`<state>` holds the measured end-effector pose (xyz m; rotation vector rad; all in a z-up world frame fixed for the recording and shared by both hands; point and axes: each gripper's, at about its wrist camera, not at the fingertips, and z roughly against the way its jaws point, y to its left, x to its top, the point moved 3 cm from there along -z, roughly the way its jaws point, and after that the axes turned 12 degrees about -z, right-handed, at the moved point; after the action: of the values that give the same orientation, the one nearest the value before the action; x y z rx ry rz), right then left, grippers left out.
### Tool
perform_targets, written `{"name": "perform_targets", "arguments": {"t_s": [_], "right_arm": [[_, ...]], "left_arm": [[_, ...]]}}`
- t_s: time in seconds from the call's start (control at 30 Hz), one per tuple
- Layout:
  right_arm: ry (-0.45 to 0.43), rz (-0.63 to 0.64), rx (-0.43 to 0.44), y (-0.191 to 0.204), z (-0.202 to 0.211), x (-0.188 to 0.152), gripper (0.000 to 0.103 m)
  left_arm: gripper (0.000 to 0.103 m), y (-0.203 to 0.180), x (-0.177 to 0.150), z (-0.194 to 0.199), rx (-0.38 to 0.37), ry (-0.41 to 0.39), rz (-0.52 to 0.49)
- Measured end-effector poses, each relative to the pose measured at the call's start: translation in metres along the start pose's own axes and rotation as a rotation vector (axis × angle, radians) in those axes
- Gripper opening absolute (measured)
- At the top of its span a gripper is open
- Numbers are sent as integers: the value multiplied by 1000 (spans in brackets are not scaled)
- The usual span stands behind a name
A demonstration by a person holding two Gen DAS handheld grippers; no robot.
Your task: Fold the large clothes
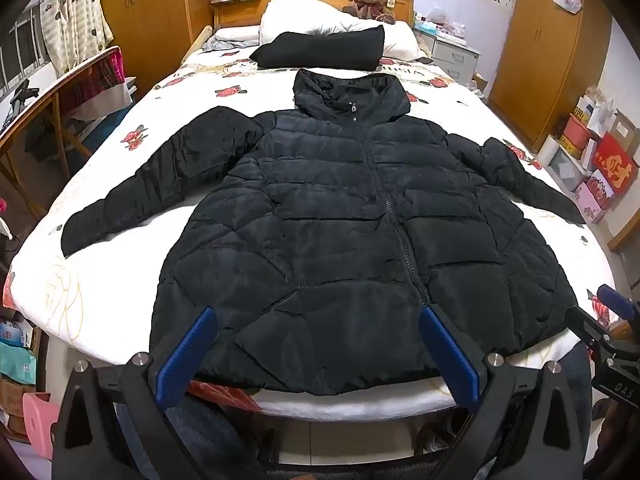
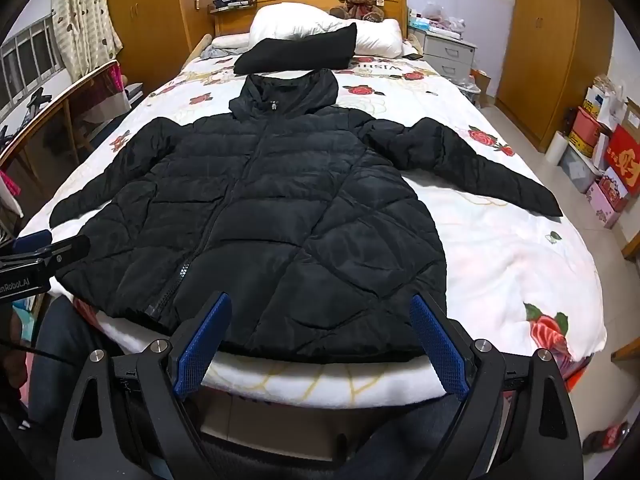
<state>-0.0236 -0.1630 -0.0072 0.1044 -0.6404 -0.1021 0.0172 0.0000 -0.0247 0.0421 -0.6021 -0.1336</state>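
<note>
A black quilted hooded jacket (image 1: 340, 216) lies flat and zipped on the bed, front side up, both sleeves spread out to the sides and the hood toward the headboard. It also shows in the right wrist view (image 2: 256, 216). My left gripper (image 1: 318, 316) is open and empty, hovering above the jacket's hem near the foot of the bed. My right gripper (image 2: 320, 304) is open and empty, above the hem on the jacket's right half. The right gripper also shows at the edge of the left wrist view (image 1: 616, 304), and the left gripper at the edge of the right wrist view (image 2: 36, 248).
The bed has a white quilt with red roses (image 1: 120, 288). A folded black garment (image 1: 324, 50) lies beyond the hood, before white pillows (image 1: 304, 14) and a teddy bear (image 1: 372, 0). A wooden desk (image 1: 48, 100) stands left, boxes (image 1: 600, 160) and wardrobes right.
</note>
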Motion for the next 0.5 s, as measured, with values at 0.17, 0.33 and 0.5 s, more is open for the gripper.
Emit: {"name": "perform_targets", "arguments": {"t_s": [0.17, 0.33, 0.5], "right_arm": [[4, 1, -3, 0, 0, 0, 91], [5, -1, 1, 0, 0, 0, 91], [3, -1, 0, 1, 0, 0, 91]], "left_arm": [[102, 0, 0, 0, 3, 2, -1], [102, 0, 0, 0, 5, 2, -1], [102, 0, 0, -1, 4, 3, -1]]}}
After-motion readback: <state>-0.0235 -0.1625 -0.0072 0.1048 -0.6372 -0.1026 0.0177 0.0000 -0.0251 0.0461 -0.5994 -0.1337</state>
